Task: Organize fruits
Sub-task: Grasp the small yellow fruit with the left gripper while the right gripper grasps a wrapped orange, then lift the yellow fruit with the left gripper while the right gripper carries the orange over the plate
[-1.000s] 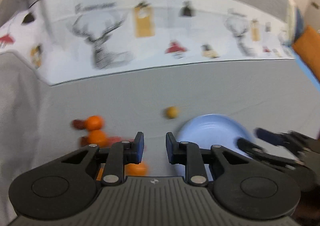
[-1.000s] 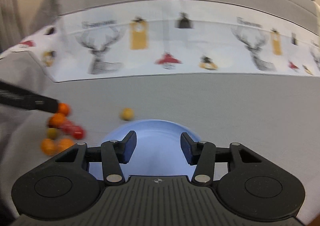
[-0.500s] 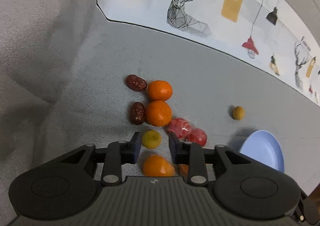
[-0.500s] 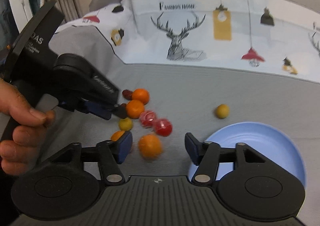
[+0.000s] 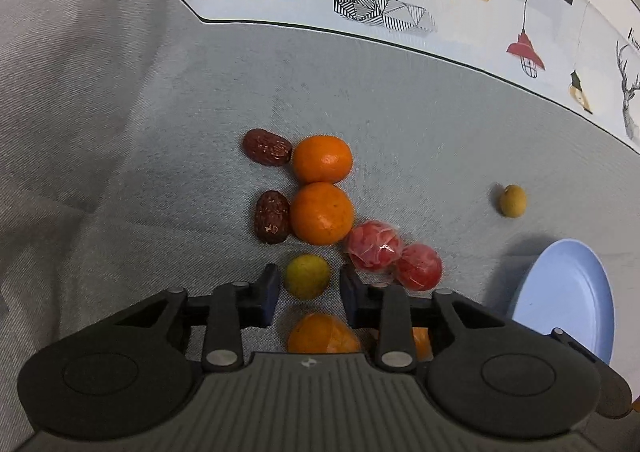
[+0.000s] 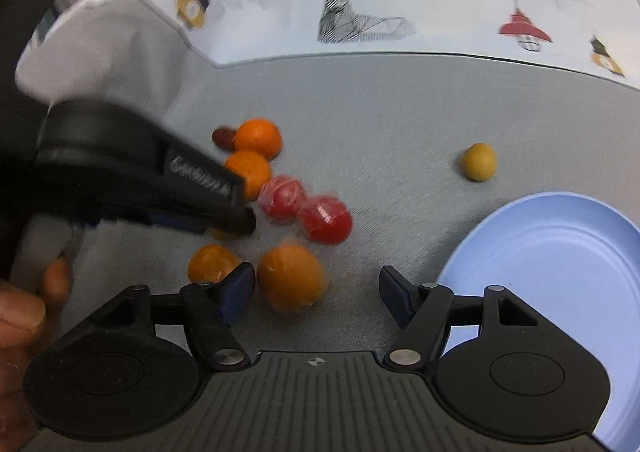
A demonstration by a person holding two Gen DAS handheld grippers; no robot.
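Straddling yellow-green fruit, left gripper fingers unclenched; right gripper fingers spread, empty.

oranges: 4 | red dates: 2 | wrapped red fruits: 2 | small yellow-green fruits: 2 | blue plate: 1 | grippers: 2

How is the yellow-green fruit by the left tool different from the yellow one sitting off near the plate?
The yellow-green fruit lies amid the pile, between the left tool's open fingers; the lone yellow fruit sits apart, untouched. The first is greener, the second duller, more mustard. Both are small, round and on the grey cloth.
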